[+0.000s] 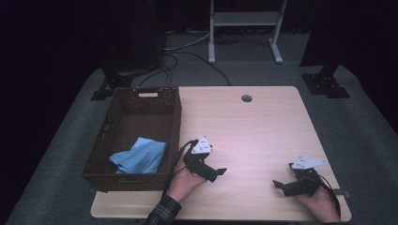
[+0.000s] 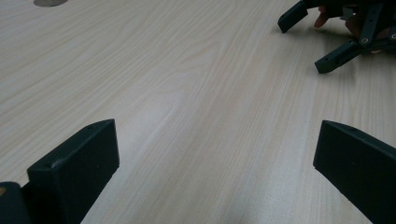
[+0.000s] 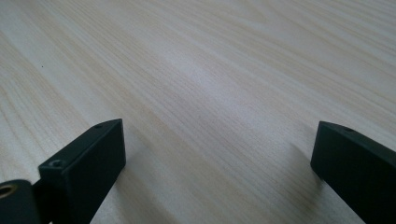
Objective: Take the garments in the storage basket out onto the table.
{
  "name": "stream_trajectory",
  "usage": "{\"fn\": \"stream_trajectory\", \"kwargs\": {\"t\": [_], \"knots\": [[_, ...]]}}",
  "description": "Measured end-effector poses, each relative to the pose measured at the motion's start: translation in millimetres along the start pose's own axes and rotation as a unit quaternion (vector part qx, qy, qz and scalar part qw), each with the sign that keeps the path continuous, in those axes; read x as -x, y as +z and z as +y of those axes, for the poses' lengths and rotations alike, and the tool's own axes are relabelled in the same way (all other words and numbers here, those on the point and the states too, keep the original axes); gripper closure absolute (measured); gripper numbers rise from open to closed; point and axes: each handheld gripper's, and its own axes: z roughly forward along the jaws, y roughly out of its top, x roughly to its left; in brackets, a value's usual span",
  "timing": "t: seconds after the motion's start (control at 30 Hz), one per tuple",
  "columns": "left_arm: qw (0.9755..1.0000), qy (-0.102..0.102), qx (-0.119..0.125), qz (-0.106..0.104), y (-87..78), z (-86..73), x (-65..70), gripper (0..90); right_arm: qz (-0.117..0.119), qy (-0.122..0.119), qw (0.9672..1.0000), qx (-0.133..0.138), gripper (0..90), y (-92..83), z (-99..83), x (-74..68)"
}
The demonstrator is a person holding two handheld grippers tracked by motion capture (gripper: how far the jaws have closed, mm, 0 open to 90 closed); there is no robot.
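A dark wicker basket (image 1: 177,123) stands on the left part of the light wooden table (image 1: 256,122). A crumpled blue cloth (image 1: 141,157) lies in the basket's near end. My left gripper (image 1: 217,174) rests low over the table just right of the basket, open and empty; its jaws (image 2: 217,144) stand wide apart over bare wood. My right gripper (image 1: 280,187) sits near the front right corner, pointing left, also open (image 3: 217,140) with nothing between the jaws. In the left gripper view the right gripper (image 2: 303,44) appears at the top right, its jaws spread.
A round cable hole (image 1: 246,98) sits near the table's far edge. On the grey carpet behind stand a white frame (image 1: 244,28), black stand bases (image 1: 326,82) and loose cables (image 1: 187,56). A hand in a plaid sleeve (image 1: 164,211) holds the left gripper.
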Motion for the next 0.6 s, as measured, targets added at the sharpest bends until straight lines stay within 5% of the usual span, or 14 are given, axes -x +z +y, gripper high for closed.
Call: {"fn": "stream_trajectory", "kwargs": {"t": [0.6], "knots": [[1.0000,-0.001,0.000,0.008,-1.0,7.6,-4.3,0.0,0.000,0.000,1.0000,0.000,2.1,0.0,0.0,0.1]]}}
